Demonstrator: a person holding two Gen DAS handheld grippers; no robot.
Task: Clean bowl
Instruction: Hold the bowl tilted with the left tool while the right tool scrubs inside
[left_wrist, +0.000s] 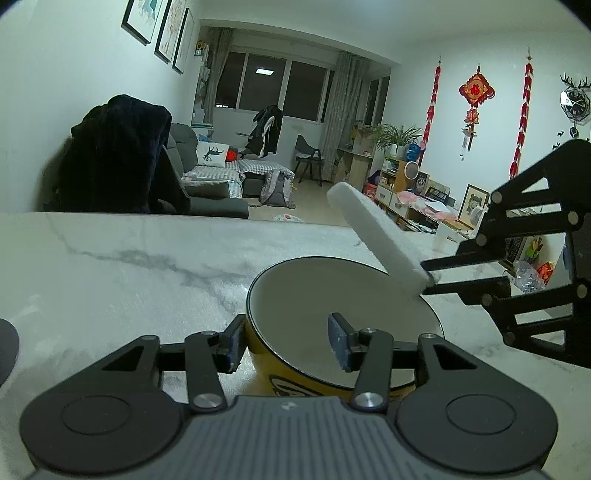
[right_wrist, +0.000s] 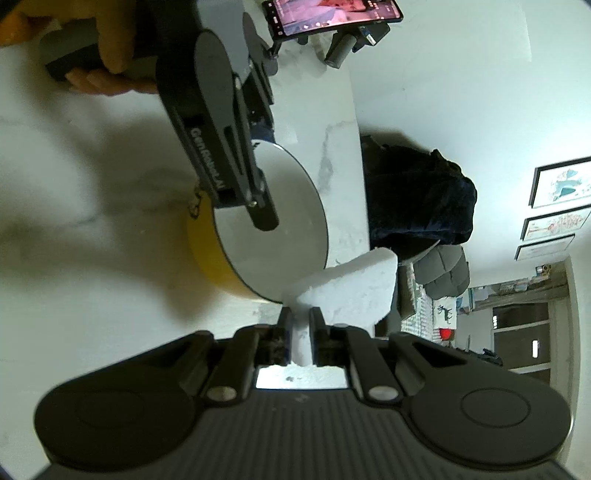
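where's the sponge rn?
Left wrist view: white sponge pinched in the right tongs, held above the yellow bowl's far right rim.

Dim, cool indoor light, soft shadows, blurred and bent fisheye edges.

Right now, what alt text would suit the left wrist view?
A yellow bowl sits on a marble table, its rim between the open left tongs. From the right, the other tongs hold a white sponge above the bowl.
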